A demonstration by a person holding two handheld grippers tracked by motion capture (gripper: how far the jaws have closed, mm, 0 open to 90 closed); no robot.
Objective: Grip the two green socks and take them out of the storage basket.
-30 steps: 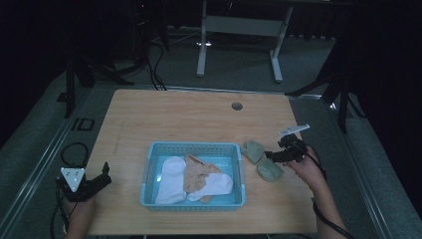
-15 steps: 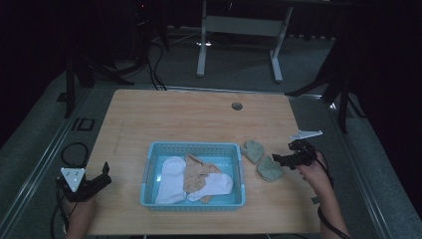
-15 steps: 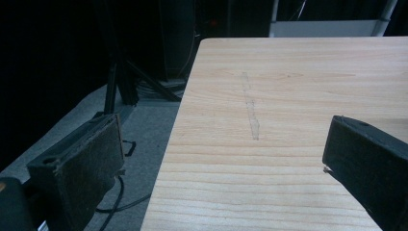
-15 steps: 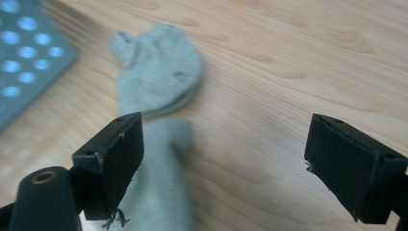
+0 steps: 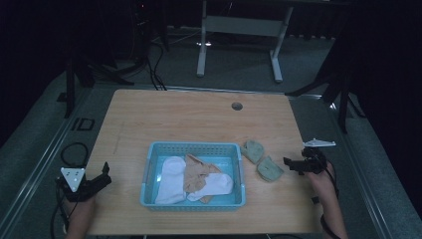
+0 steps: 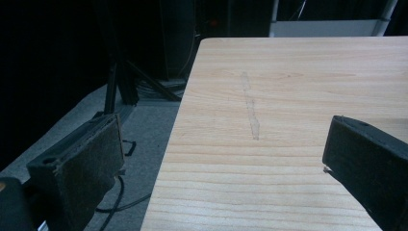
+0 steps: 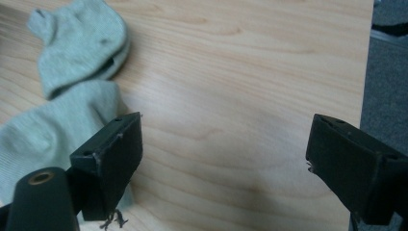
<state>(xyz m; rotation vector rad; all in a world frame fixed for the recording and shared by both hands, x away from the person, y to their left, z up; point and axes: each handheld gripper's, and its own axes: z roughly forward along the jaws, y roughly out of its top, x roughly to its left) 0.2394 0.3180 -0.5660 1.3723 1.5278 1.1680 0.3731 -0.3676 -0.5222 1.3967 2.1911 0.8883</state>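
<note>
The right tool (image 5: 293, 165) sits with jaws wide and empty, two grey-green socks (image 5: 262, 159) just beside its left jaw, by the blue basket (image 5: 193, 148). A careless sweep could drag them across the worktop (image 5: 174, 114). Since earlier, it has pulled back from them. The left tool (image 5: 99, 180) is wide too.

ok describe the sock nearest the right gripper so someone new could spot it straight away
Start at the blue basket in the middle of the table and look just past its right wall. Two grey-green socks lie there on bare wood; the one meant is the nearer sock, closest to the right gripper. Unlike the farther sock it sits lower, and unlike the white and tan ones it is outside the basket.
</note>
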